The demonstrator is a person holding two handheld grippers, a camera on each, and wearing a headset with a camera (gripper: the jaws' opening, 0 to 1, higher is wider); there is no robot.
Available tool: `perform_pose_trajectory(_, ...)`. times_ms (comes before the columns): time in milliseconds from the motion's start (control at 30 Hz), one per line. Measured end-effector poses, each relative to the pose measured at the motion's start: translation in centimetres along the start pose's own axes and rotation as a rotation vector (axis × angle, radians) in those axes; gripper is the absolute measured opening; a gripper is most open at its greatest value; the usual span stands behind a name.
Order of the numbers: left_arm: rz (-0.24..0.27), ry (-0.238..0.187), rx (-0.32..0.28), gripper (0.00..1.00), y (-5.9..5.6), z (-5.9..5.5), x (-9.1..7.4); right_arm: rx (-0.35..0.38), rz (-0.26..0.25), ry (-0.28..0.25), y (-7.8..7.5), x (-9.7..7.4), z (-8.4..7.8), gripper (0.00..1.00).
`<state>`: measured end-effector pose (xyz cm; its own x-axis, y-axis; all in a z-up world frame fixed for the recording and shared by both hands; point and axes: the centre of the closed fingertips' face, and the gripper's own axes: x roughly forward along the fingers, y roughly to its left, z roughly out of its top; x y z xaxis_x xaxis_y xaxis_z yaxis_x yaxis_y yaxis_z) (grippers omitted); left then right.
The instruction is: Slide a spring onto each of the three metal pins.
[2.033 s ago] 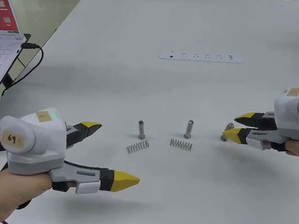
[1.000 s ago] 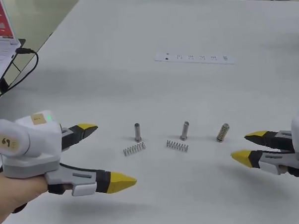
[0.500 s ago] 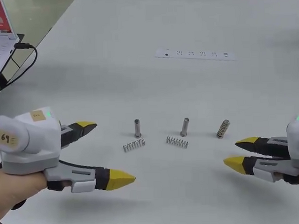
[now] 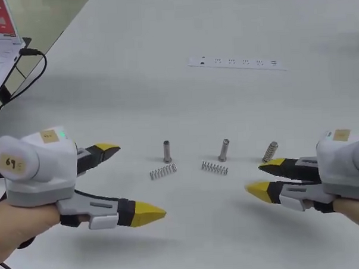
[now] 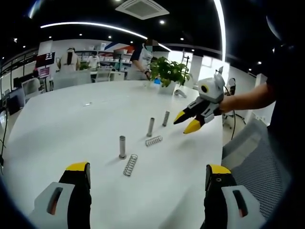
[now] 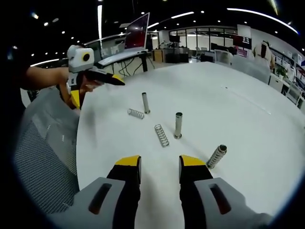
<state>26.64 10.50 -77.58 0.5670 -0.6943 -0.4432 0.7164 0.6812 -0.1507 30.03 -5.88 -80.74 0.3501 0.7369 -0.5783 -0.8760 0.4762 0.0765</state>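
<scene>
right pin point(image 4: 270, 152): wears a spring, tilted, on the table point(image 4: 165, 87).
left pin point(image 4: 167, 151): upright, bare.
mid pin point(image 4: 225, 149): upright, bare.
left spring point(image 4: 163, 171): flat, just beside left pin.
mid spring point(image 4: 215, 167): flat, just beside mid pin.
my left tongs point(image 4: 137, 181): jaws wide apart, empty, left of the row.
my right tongs point(image 4: 262, 176): jaws slightly apart, empty, near right pin.
</scene>
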Motion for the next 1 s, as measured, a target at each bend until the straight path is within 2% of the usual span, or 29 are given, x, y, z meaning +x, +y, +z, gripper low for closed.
perform_pose_trajectory(167,0.003,0.001,-0.002,0.98,0.2,-0.1,-0.1,-0.015,0.016,-0.014,0.7,1.1,1.2,0.29)
perform_pose_trajectory(400,0.001,0.001,-0.005,0.98,0.0,-0.2,-0.1,-0.045,0.035,-0.003,1.4,2.9,1.9,0.26)
perform_pose_trajectory(767,0.002,0.005,-0.008,0.98,0.1,-0.4,-0.2,-0.053,0.009,0.03,0.3,5.1,1.5,0.22)
perform_pose_trajectory(1000,0.0,0.007,-0.011,0.98,0.0,-0.5,-0.2,-0.066,0.01,0.065,0.0,6.1,0.9,0.2)
